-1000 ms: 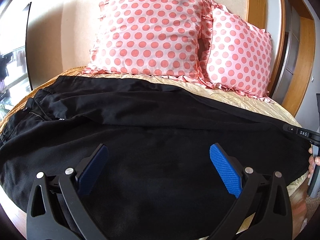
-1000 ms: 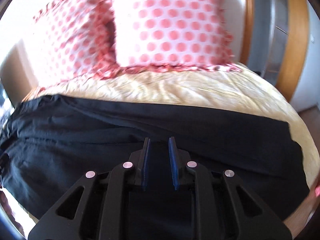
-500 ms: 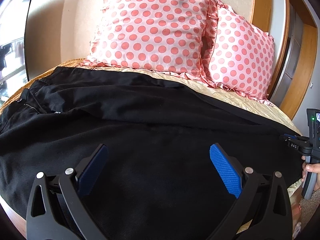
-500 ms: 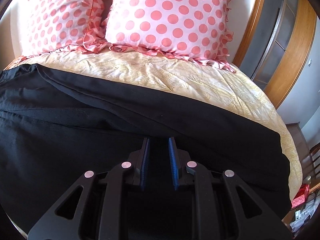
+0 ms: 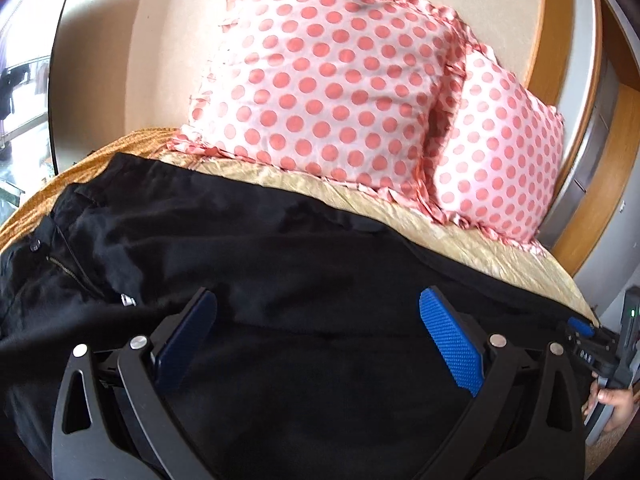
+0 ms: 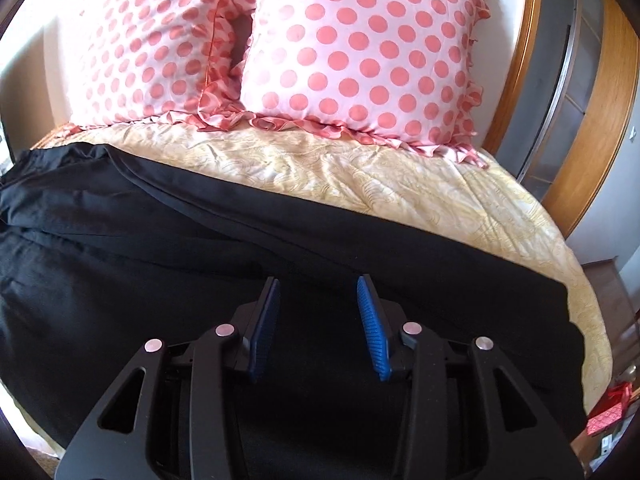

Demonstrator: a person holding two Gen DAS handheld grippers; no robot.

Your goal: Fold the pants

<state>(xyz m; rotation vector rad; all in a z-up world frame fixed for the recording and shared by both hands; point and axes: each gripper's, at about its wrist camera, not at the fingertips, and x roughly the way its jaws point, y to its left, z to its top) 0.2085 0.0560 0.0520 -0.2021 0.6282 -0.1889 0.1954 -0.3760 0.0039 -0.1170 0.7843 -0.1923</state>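
Black pants (image 5: 320,264) lie lengthwise across the bed, with the waistband, button (image 5: 36,246) and zipper at the left. My left gripper (image 5: 318,300) hovers over their middle, open wide, nothing between its blue pads. The pants (image 6: 200,260) fill the lower half of the right wrist view, leg ends toward the right. My right gripper (image 6: 318,284) sits low over the leg end with its jaws opening; I see only flat black cloth below the pads, none pinched. In the left wrist view the right gripper (image 5: 580,332) shows at the right edge, held by a hand (image 5: 612,400).
Two pink polka-dot pillows (image 5: 320,80) (image 6: 360,52) lean against the headboard behind the pants. A yellow bedspread (image 6: 400,184) shows between pants and pillows. A wooden frame (image 6: 592,120) borders the bed's right side, and red wrapped items (image 6: 612,412) lie on the floor.
The right gripper's jaws have spread from a narrow gap to a wider one. The left gripper has moved forward and up over the pants, toward the waistband side; the pillows look nearer.
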